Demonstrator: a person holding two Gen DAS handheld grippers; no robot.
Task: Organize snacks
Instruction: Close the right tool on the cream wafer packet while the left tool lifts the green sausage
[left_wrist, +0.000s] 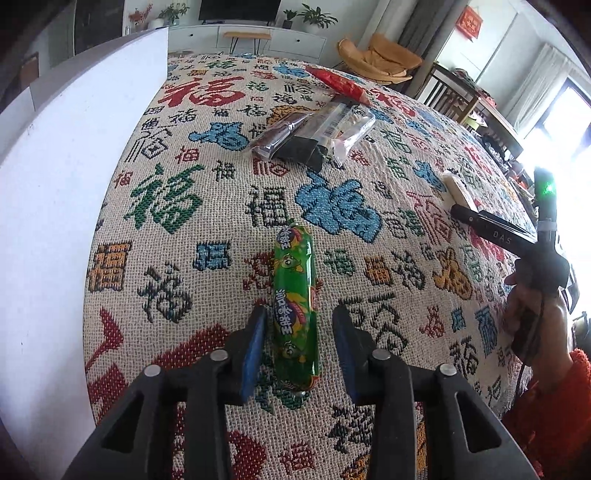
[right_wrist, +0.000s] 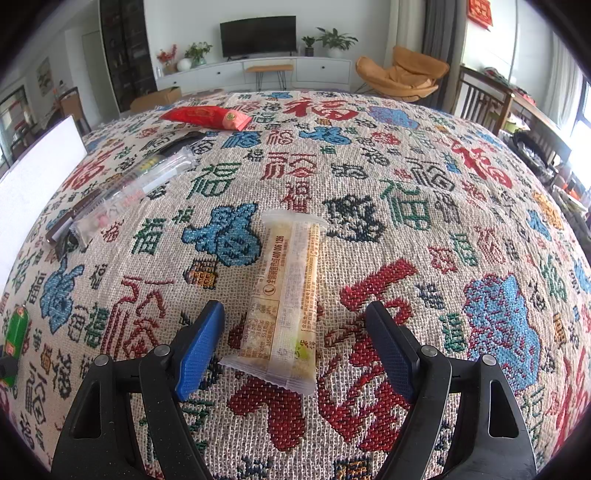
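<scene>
Snacks lie on the woven cloth (right_wrist: 406, 229). I see a green sausage stick (left_wrist: 295, 306), glossy, long axis running up the frame, lower centre, between my left gripper's (left_wrist: 301, 314) spread jaws. A pale clear-wrapped bar (right_wrist: 286, 299) also points up-frame between my right gripper's (right_wrist: 295, 325) wide-apart jaws. Only the left view shows the hand (left_wrist: 535, 325) holding the right gripper.

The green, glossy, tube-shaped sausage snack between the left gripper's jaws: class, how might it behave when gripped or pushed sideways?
The green, glossy, tube-shaped sausage snack is rounded, so a sideways push would probably roll it across the woven patterned cloth. Its shiny wrapper suggests it could slip between the left gripper's open jaws. It looks plump and straight, so likely fairly firm, not floppy.
</scene>
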